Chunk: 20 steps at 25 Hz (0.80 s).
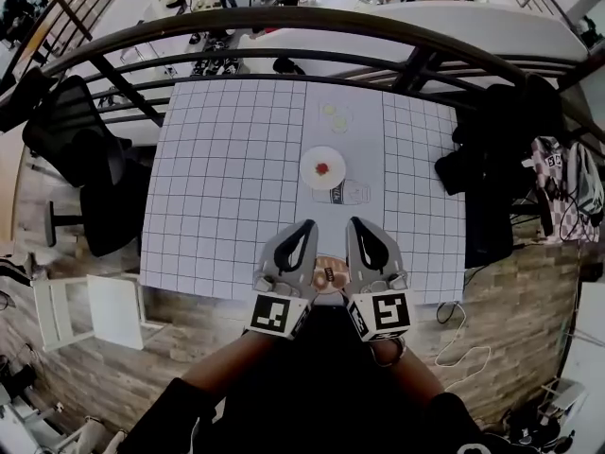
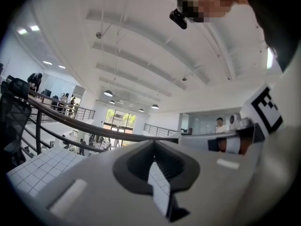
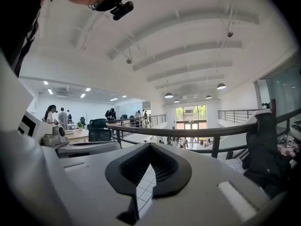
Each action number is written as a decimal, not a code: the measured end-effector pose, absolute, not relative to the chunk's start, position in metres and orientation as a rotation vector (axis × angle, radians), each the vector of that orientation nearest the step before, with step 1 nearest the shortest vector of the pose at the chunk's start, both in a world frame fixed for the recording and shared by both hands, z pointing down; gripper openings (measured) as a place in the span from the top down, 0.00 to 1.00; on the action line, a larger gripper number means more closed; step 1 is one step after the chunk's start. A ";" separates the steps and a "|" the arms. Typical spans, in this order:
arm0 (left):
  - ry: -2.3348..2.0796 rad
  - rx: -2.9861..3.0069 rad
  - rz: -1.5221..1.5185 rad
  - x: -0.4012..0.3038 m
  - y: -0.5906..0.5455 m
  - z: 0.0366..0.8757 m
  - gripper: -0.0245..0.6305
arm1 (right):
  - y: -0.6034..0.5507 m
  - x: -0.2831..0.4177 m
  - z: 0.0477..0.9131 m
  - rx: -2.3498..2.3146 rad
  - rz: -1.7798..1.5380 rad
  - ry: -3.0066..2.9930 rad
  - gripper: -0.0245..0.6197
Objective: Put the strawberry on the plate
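In the head view a small red strawberry [image 1: 322,168] lies in the middle of a white plate [image 1: 308,162]. The plate sits on the grid-patterned table [image 1: 227,187], right of centre. Both grippers are held close to my body at the table's near edge, well short of the plate. The left gripper [image 1: 306,228] and the right gripper [image 1: 357,225] sit side by side with jaws together and nothing between them. Seen from its own camera, the left gripper [image 2: 154,160] points up over the railing, jaws meeting. The right gripper [image 3: 149,160] looks the same, jaws meeting.
A clear container [image 1: 342,194] lies just in front of the plate. A pale, clear item [image 1: 335,116] sits farther back. Black office chairs [image 1: 90,154] stand left of the table, and dark chairs and bags [image 1: 496,159] right of it. A curved railing [image 1: 284,22] runs behind the table.
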State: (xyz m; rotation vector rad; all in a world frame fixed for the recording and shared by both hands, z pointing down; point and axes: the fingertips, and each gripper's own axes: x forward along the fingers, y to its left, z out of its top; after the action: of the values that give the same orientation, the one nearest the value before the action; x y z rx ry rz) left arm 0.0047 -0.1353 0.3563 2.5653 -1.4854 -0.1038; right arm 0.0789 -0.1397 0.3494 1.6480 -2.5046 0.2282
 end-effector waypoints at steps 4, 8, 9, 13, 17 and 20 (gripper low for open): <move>-1.461 2.593 -0.094 0.010 -0.126 0.354 0.95 | -0.129 0.084 0.346 1.682 0.222 -2.494 0.97; -1.450 2.616 -0.100 0.014 -0.121 0.351 0.95 | -0.123 0.089 0.348 1.708 0.222 -2.473 0.97; -1.446 2.622 -0.100 0.015 -0.120 0.351 0.95 | -0.122 0.091 0.349 1.717 0.224 -2.465 0.97; -1.417 2.625 -0.091 0.021 -0.115 0.347 0.95 | -0.117 0.098 0.347 1.750 0.225 -2.450 0.97; -1.415 2.656 -0.113 0.025 -0.115 0.342 0.95 | -0.114 0.098 0.343 1.763 0.208 -2.451 0.97; -1.395 2.650 -0.094 0.025 -0.114 0.346 0.95 | -0.110 0.094 0.346 1.756 0.206 -2.450 0.97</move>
State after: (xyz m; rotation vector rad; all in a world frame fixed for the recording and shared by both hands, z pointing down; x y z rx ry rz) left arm 0.0248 -0.1144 0.3464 2.6505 -1.3951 -0.0943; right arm 0.0940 -0.1101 0.3458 1.7562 -2.4502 0.2059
